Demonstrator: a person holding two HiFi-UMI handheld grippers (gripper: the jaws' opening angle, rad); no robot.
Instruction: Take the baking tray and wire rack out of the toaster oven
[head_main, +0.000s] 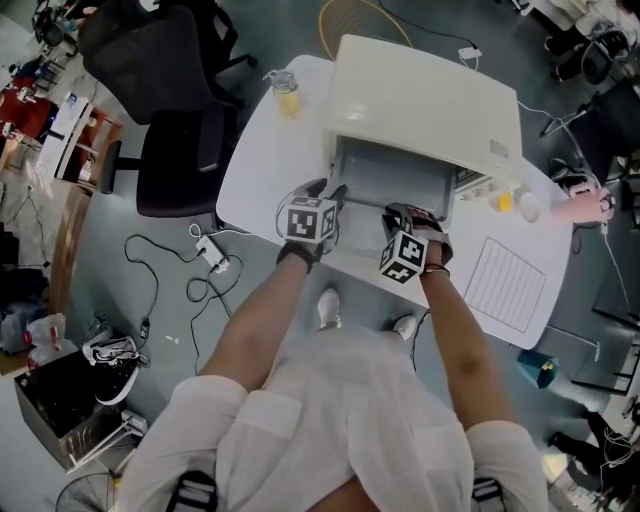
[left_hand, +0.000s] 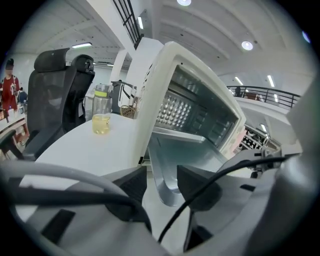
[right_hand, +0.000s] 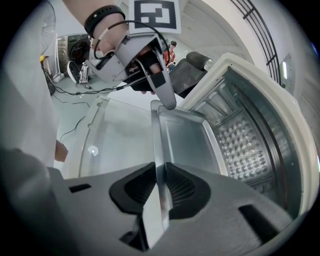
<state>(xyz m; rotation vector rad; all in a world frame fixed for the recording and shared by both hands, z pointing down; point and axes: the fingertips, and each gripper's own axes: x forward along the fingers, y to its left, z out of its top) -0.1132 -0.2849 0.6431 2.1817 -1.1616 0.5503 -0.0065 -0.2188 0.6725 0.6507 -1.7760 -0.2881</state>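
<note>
A: Two grippers, what state?
B: Right gripper (right_hand: 161, 170) jaws clamped on the front rim of the baking tray (right_hand: 182, 140), which is partway out of the toaster oven (head_main: 420, 100). Left gripper (left_hand: 161, 176) jaws apart, tray corner just ahead between them.

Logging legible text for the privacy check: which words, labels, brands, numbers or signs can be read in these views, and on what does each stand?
No legible words or numbers in any view.
Left claw's marker cube: black-and-white square pattern only, no letters.
Right claw's marker cube: same kind of pattern, no letters.
Toaster oven: small markings near its right end, too small to read.
Bottle: no readable label.
</note>
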